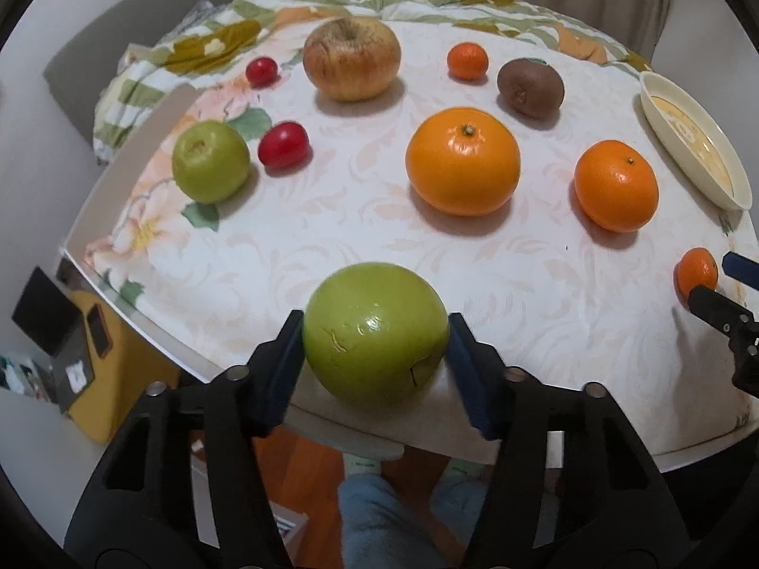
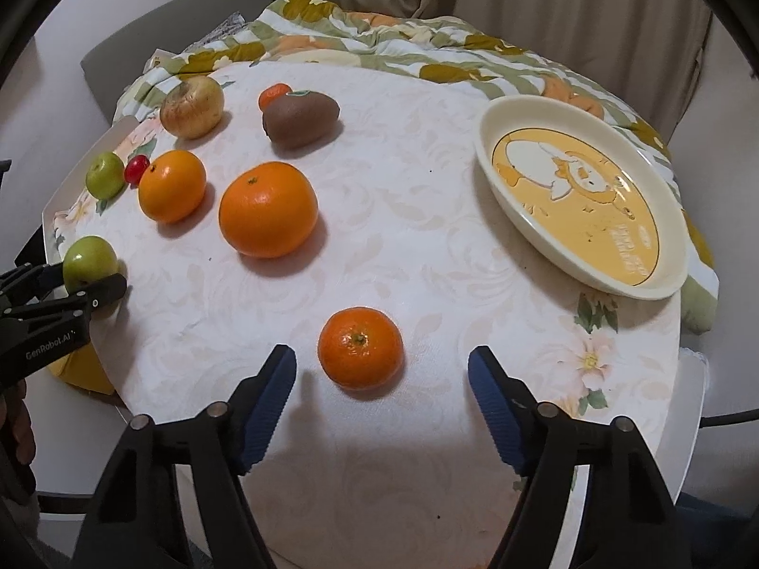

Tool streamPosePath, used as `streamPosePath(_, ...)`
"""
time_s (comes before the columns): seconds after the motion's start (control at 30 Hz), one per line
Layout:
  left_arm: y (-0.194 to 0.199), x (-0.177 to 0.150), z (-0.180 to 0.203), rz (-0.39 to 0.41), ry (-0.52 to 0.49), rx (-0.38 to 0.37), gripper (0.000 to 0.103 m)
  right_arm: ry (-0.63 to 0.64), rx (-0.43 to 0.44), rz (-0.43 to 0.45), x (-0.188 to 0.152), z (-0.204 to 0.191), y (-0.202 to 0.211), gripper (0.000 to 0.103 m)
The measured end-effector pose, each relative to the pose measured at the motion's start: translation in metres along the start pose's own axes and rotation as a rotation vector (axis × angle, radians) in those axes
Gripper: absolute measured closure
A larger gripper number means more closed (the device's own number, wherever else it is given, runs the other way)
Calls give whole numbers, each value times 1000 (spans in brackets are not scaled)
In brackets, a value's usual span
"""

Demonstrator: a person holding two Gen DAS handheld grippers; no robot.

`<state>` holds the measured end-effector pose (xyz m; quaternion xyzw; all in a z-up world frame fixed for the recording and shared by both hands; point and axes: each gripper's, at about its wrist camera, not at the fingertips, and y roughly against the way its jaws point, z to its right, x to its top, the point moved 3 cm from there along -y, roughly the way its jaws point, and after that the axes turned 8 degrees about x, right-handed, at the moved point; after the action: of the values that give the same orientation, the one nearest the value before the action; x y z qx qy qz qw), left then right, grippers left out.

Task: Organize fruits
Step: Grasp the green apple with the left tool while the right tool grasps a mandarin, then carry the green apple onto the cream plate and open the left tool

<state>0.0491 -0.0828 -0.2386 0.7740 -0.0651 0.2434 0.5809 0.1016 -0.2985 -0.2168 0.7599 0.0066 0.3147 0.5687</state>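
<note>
A big green apple rests at the table's near edge, and my left gripper is shut on it, one blue pad pressing each side. The right wrist view shows that same apple at far left, held in the black fingers. A small mandarin lies on the cloth between the fingers of my right gripper, which is open with a gap on both sides. A cream plate with a yellow cartoon stands empty at the right.
Two large oranges, a kiwi, a red-yellow apple, a smaller green apple, two red cherry tomatoes, and a tiny mandarin are spread over the cloth. A flowered blanket lies behind the table.
</note>
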Motion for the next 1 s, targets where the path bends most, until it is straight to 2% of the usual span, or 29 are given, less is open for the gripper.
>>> streamPosePath(0.17,-1,0,2,4,-6,3,41,14,13,-16,2,-3,-8,50)
streamPosePath(0.33,-1,-1,3,8,-23,14,41,47,19,-10,2,-10,-10,57)
streamPosePath(0.43,-1,-2,4,7,-20,11,41,56,25,-15,4,-11,-12,68)
streamPosePath(0.7,13,2,5,22,-25,1,41,77,19,23,12,-17,3,68)
streamPosePath(1.0,64,30,17,105,-45,-35,41,67,0,106,31,-9,49,68)
